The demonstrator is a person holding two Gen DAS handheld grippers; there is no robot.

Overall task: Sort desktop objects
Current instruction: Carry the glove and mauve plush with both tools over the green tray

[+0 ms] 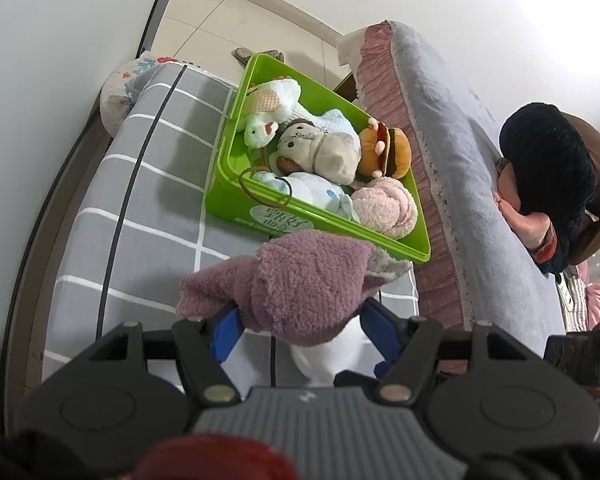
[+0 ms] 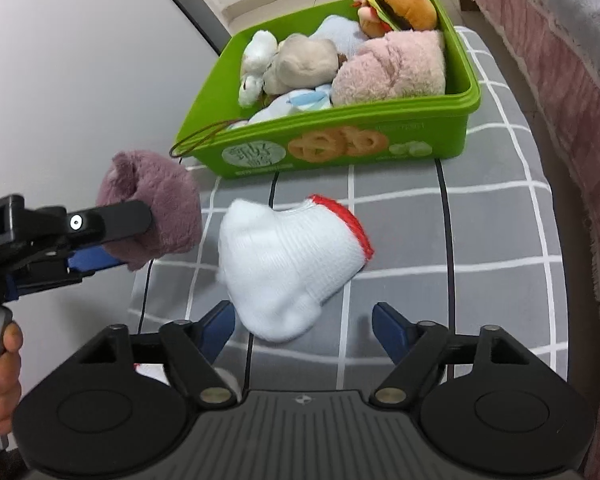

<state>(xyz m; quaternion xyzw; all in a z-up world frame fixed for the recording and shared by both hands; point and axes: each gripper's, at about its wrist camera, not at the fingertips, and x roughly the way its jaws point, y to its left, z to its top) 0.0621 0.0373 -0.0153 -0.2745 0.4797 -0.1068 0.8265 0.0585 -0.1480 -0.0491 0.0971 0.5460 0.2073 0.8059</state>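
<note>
Left gripper (image 1: 300, 320) is clamped on a fuzzy mauve sock (image 1: 300, 280), its blue pads pressed into the pile at lower centre of the left wrist view; the same grip appears at centre left of the right wrist view, the mauve sock (image 2: 156, 208) held clear of the bedding with a bare hand (image 2: 0, 376) on the handle at the lower left edge; right gripper (image 2: 304, 324) stands with jaws apart, no earlier frame to compare, and a white sock with red cuff (image 2: 292, 264) lies on the grey checked cover (image 2: 480, 240) between and just ahead of the blue fingers, pads not pressing on it; green bin (image 2: 340, 148) sits beyond the white sock at upper centre, filled with soft toys: a burger plush (image 2: 404, 4), a pink plush (image 2: 392, 68), a beige plush (image 2: 300, 60); a brown cord loop (image 2: 196, 140) hangs over its near left corner; in the left wrist view the mauve sock covers the near rim of the green bin (image 1: 236, 196) and nearly all of the white sock, only a white patch showing beneath; that view alone shows a grey blanket with pink ruffle (image 1: 440, 140) at right, a person in a dark cap (image 1: 548, 176) at the right edge, and a patterned pillow (image 1: 124, 80) at upper left; the right wrist view alone shows the biscuit print on the bin front.
</note>
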